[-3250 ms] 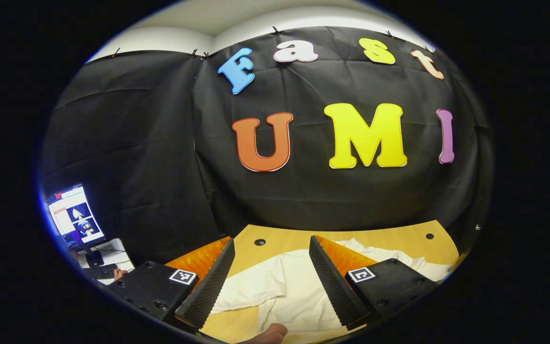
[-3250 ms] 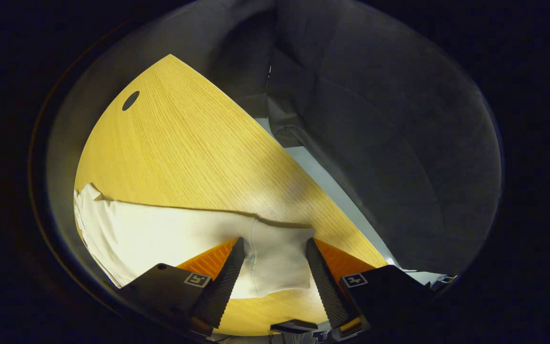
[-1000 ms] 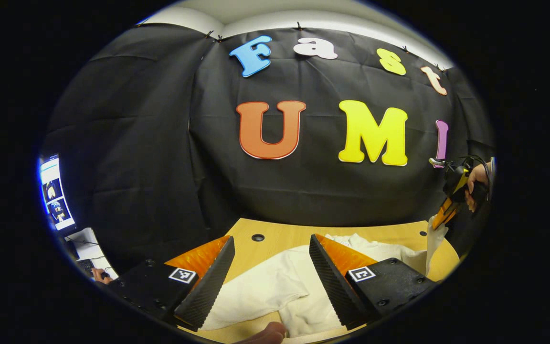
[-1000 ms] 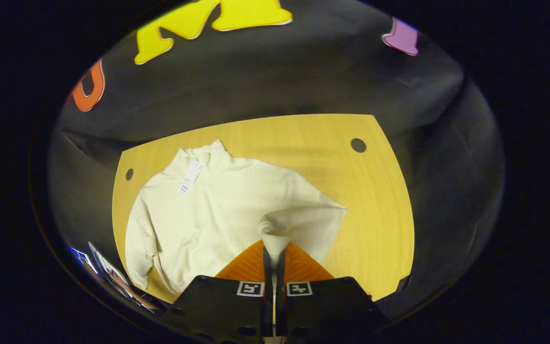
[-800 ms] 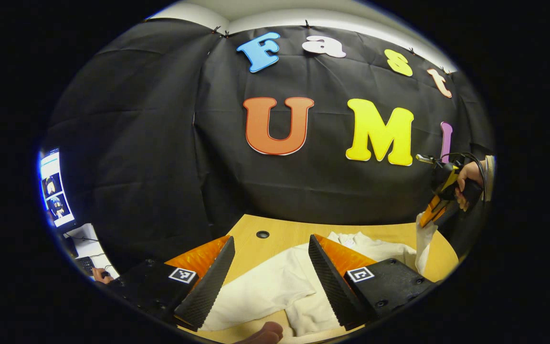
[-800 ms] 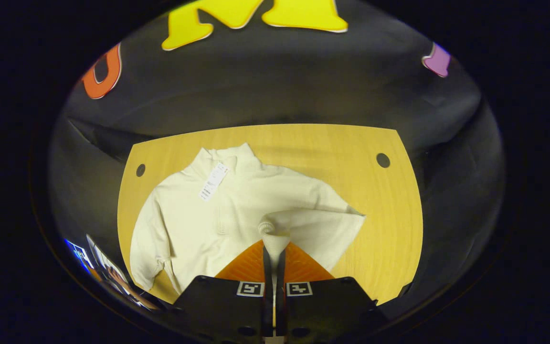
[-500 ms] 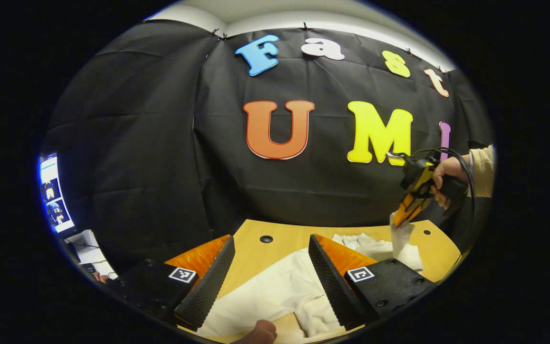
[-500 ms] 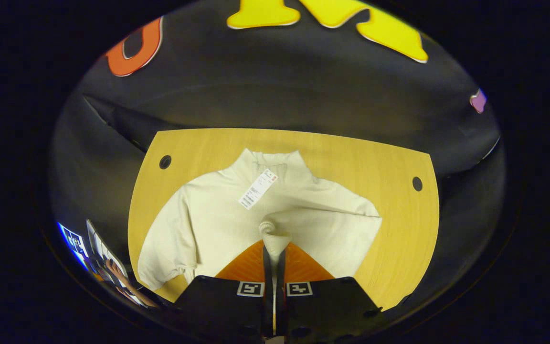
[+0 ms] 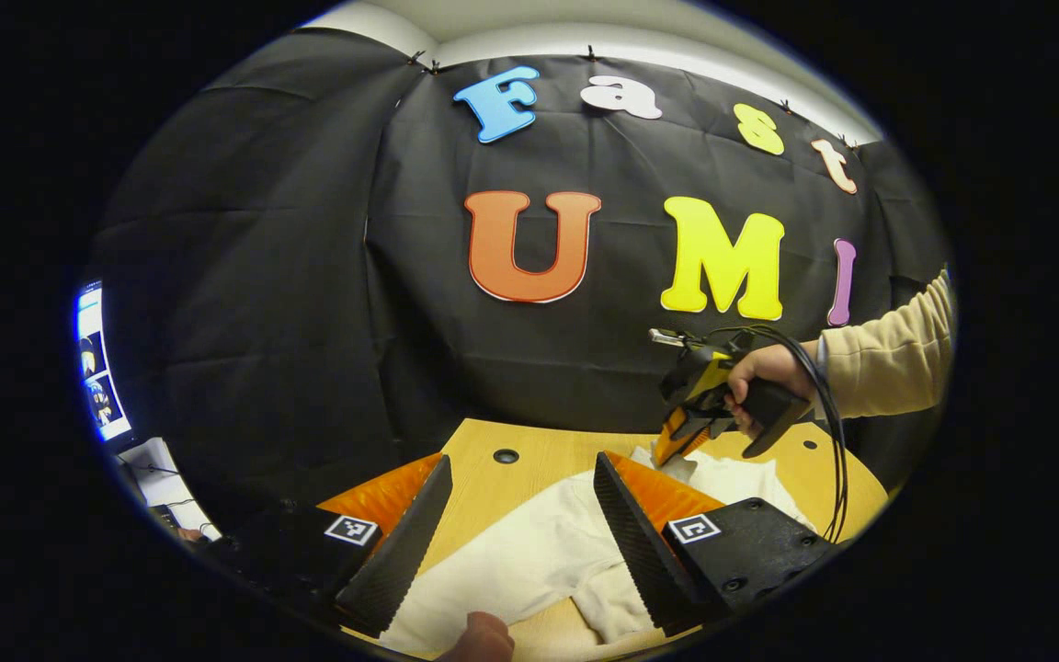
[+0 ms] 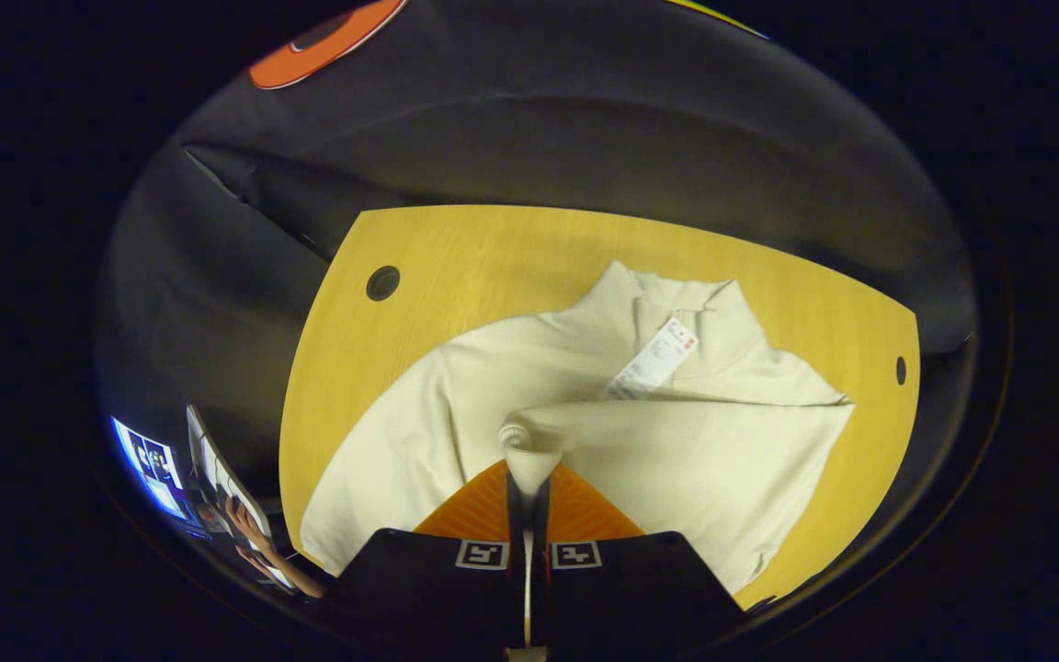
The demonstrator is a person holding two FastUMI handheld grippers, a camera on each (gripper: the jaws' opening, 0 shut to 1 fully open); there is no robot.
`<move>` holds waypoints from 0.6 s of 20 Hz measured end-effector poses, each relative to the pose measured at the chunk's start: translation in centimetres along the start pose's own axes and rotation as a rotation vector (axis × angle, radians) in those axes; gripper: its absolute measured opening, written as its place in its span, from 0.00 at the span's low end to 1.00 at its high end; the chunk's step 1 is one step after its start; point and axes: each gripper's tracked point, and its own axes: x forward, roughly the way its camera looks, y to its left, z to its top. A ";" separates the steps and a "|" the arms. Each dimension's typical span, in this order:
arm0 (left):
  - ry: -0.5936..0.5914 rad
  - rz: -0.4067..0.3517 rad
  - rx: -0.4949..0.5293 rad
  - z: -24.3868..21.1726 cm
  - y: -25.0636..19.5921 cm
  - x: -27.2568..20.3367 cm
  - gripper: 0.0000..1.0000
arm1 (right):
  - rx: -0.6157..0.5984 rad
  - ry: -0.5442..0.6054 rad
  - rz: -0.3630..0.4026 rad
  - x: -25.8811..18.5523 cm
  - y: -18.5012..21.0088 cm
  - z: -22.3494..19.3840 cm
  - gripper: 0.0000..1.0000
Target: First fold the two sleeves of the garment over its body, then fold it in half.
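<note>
A wooden table [image 10: 456,267] stands in front of the black cloth wall [image 9: 263,303], with a cream garment [image 10: 456,395] spread on it, collar at the far side. In the right gripper view the right gripper [image 10: 527,478] is clenched on the cuff [image 10: 524,441] of one sleeve [image 10: 677,441], both fingers pressing the ribbed end, and the sleeve runs from the right shoulder across the garment's body. A paper tag [image 10: 654,359] lies just below the collar. In the left gripper view the left gripper [image 9: 520,515] is released, its fingers wide apart above the near part of the garment [image 9: 511,561], gripping nothing. Farther off on the right, a hand [image 9: 764,382] in a beige sleeve holds the right gripper [image 9: 672,449] low over the cloth. A monitor [image 9: 93,363] glows at the far left.
</note>
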 end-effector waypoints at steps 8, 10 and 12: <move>0.070 -0.003 0.173 -3.9 0.1 -1.5 0.99 | -0.064 0.028 -0.057 6.4 2.1 -2.3 0.05; 0.080 -0.008 0.179 -5.1 -0.4 -1.7 0.99 | -0.059 0.016 -0.053 6.4 2.5 -2.3 0.11; 0.110 0.005 0.164 -6.7 -0.3 -2.1 1.00 | -0.015 -0.009 -0.026 5.7 3.1 -2.1 0.12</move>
